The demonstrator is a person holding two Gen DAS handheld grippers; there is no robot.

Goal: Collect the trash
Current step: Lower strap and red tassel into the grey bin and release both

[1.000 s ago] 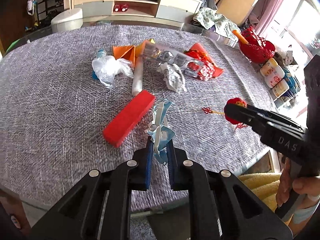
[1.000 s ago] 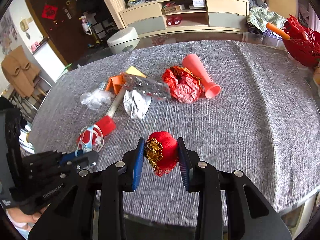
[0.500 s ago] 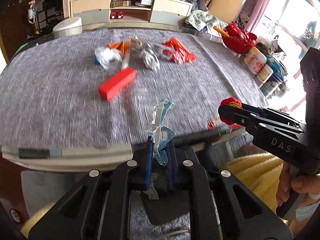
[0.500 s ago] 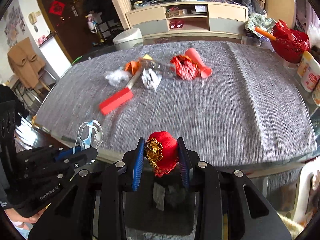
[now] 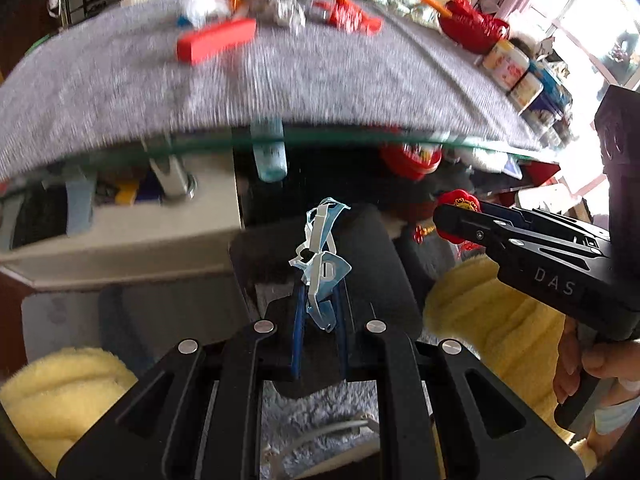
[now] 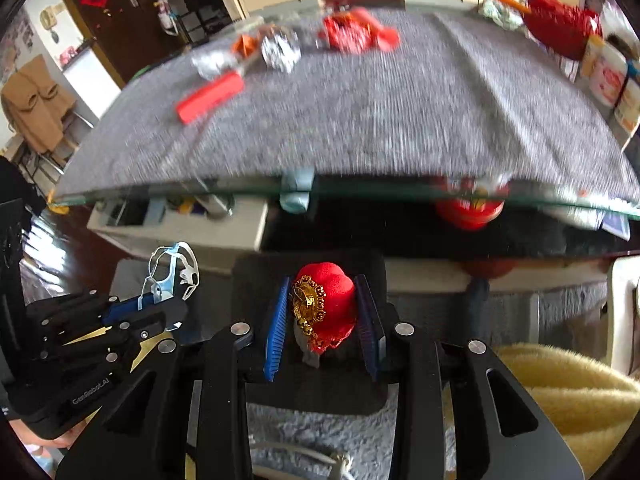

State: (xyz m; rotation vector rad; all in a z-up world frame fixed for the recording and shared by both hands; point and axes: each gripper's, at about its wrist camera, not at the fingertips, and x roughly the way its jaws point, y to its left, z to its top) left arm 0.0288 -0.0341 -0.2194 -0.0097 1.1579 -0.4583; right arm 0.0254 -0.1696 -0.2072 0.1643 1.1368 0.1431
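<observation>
My left gripper [image 5: 319,300] is shut on a crumpled blue face mask [image 5: 320,256], held below the table edge over a black bin [image 5: 368,240]. My right gripper [image 6: 322,312] is shut on a red plush ornament with gold trim [image 6: 326,296], also low over the black bin [image 6: 256,276]. The right gripper shows in the left wrist view [image 5: 460,212], the left one in the right wrist view [image 6: 160,304]. More trash lies on the far part of the table: a red box [image 5: 218,42], crumpled plastic [image 6: 280,46], red wrappers [image 6: 348,34].
The glass table edge [image 6: 360,190] with its grey cloth [image 6: 380,112] runs across just ahead and above both grippers. Jars [image 6: 608,76] and a red basket [image 6: 560,26] stand at the right. Yellow fleece legs [image 5: 496,320] flank the bin. A grey rug [image 6: 320,432] lies below.
Both grippers have pulled back off the table and dropped below its edge, each still holding its item, and now hang over the black bin.
</observation>
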